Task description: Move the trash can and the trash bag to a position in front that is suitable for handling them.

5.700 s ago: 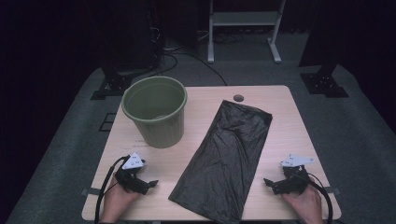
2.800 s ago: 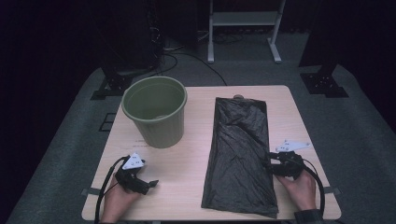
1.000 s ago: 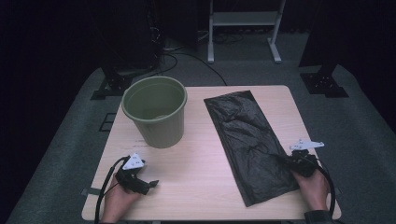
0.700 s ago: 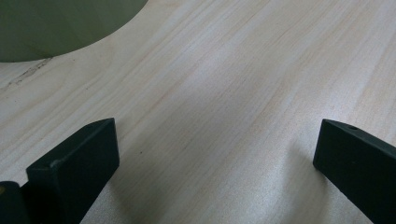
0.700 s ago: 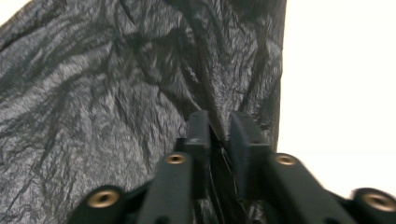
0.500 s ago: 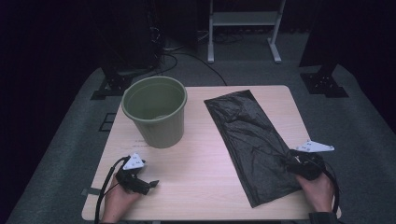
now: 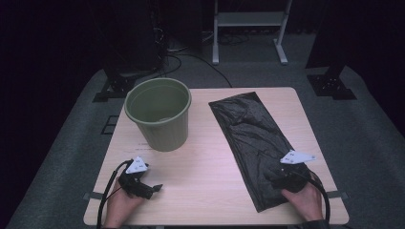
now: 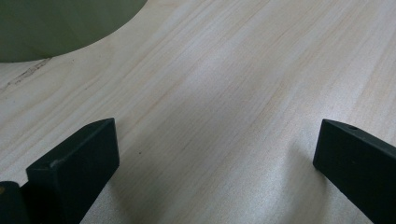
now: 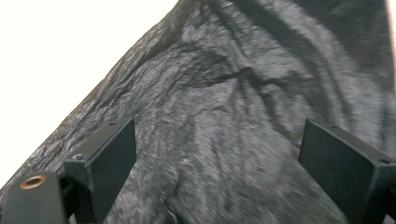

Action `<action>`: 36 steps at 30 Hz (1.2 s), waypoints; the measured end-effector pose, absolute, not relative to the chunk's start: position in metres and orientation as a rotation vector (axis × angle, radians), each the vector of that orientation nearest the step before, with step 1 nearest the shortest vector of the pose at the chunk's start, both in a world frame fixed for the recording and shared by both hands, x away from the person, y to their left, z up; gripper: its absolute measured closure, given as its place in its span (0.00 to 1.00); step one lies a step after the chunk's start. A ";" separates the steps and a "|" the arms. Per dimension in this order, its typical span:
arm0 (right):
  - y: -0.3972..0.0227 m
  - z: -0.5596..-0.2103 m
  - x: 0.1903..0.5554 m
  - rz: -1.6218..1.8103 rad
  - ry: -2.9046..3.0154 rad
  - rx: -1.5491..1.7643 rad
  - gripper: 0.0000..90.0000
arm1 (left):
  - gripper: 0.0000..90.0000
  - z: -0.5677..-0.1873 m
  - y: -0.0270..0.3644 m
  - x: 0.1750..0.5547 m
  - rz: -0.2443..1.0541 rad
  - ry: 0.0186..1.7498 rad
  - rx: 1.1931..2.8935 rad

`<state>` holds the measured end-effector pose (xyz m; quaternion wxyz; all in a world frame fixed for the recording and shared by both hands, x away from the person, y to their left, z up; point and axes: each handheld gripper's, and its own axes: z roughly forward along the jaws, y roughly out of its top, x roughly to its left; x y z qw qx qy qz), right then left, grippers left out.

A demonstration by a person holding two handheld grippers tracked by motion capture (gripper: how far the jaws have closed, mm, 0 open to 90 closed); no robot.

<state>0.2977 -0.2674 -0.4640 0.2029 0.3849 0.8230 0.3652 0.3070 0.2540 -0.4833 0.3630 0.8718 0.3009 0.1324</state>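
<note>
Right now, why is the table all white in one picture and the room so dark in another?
In the right gripper view, the table glares to plain white beside the slightly blurred black bag. In the high view, light falls on the table while the room behind stays near black. In the left gripper view, the wood grain shows sharp, with a soft shine.

Both hands rest low at the near edge. The left tool (image 7: 154,187) sits with jaws wide apart; the right tool (image 7: 282,172) has just been opening, jaws spread, nothing pinched.
</note>
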 end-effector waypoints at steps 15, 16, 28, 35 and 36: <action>-0.258 -0.486 0.306 1.030 2.396 1.085 0.13 | 0.00 -0.483 0.255 0.307 0.341 0.784 2.238; -0.258 -0.486 0.306 1.034 2.394 1.083 0.13 | 0.00 -0.483 0.255 0.308 0.333 0.787 2.235; -0.258 -0.487 0.306 1.047 2.388 1.079 0.13 | 0.00 -0.473 0.257 0.306 0.289 0.816 2.185; -0.258 -0.487 0.306 1.048 2.389 1.076 0.13 | 0.00 -0.460 0.260 0.304 0.290 0.835 2.173; -0.258 -0.487 0.306 1.048 2.389 1.076 0.13 | 0.00 -0.458 0.260 0.304 0.294 0.832 2.166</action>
